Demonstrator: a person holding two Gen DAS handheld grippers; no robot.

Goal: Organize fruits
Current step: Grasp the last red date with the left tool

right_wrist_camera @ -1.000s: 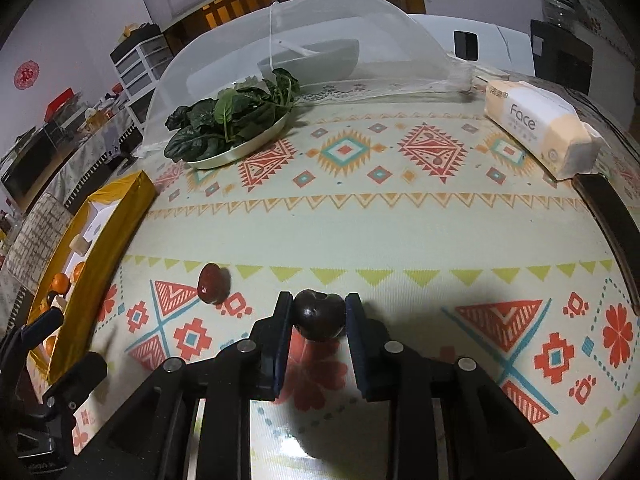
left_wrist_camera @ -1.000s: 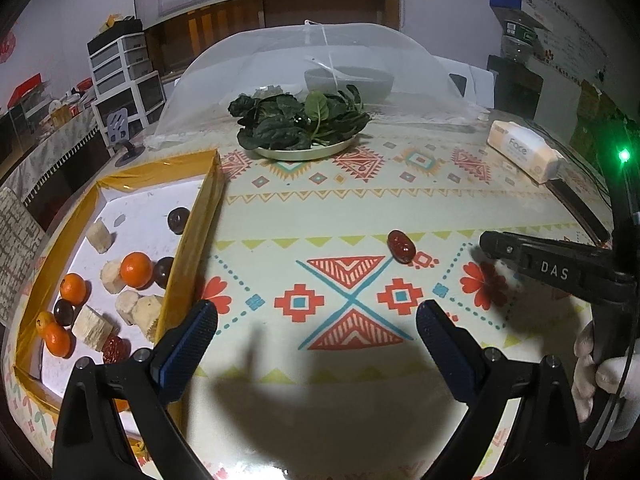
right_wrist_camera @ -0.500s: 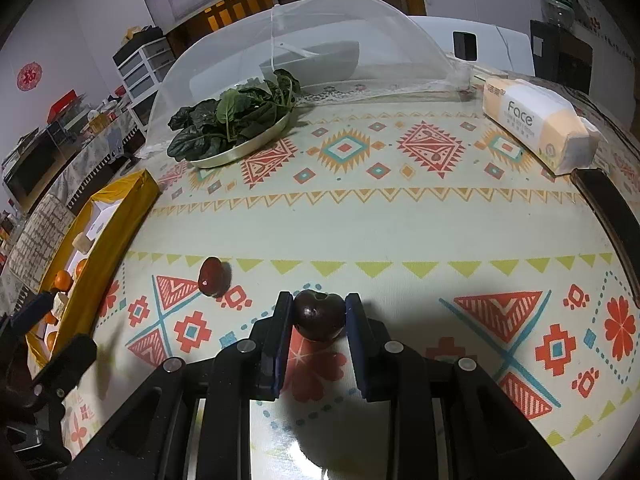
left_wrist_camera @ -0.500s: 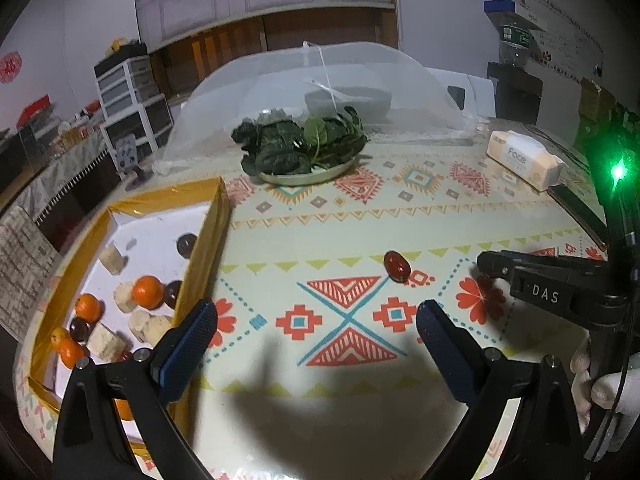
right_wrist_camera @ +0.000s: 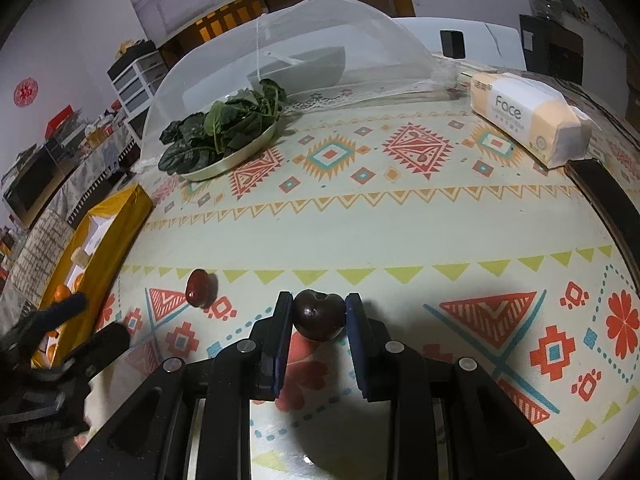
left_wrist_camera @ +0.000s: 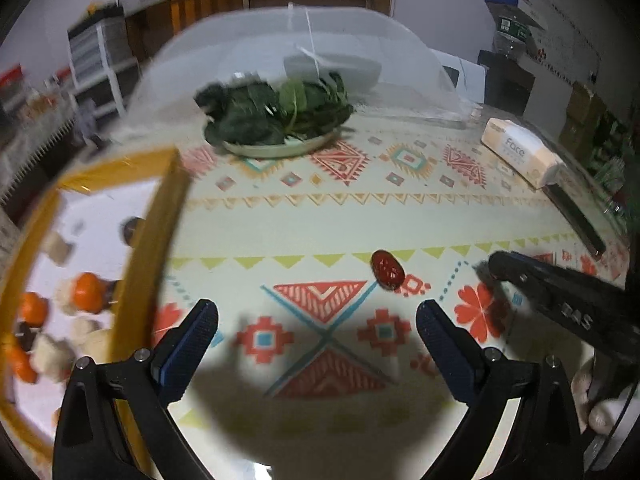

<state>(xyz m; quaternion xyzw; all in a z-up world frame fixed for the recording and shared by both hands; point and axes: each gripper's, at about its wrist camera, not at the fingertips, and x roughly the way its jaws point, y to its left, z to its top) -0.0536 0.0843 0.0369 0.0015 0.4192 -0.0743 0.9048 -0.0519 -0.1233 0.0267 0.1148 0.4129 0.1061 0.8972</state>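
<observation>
Right gripper (right_wrist_camera: 319,316): jaws clamped on a dark, round, glossy cherry (right_wrist_camera: 319,314), held at the fingertips just above the patterned tablecloth (right_wrist_camera: 400,220). Whether the cherry clears the cloth cannot be told.

Left gripper (left_wrist_camera: 316,330): jaws wide apart, nothing between them, hovering over the near part of the cloth.

A small oval red date (left_wrist_camera: 386,269) lies loose on the cloth, a little beyond the left gripper and right of its centre line; it is left of the cherry in the right wrist view.

The yellow-walled, white-floored cardboard tray (left_wrist_camera: 158,232) sits at the left edge and already holds orange fruits (left_wrist_camera: 89,287), pale chunks and dark fruits.

Step in hand, as judged: cherry grasped, transfer to the tray pending. Next move calls for carrying it leftward over the yellow wall and opening above a bare patch of floor. The left gripper looks placed to take the date: advance, straddle it, close.
</observation>
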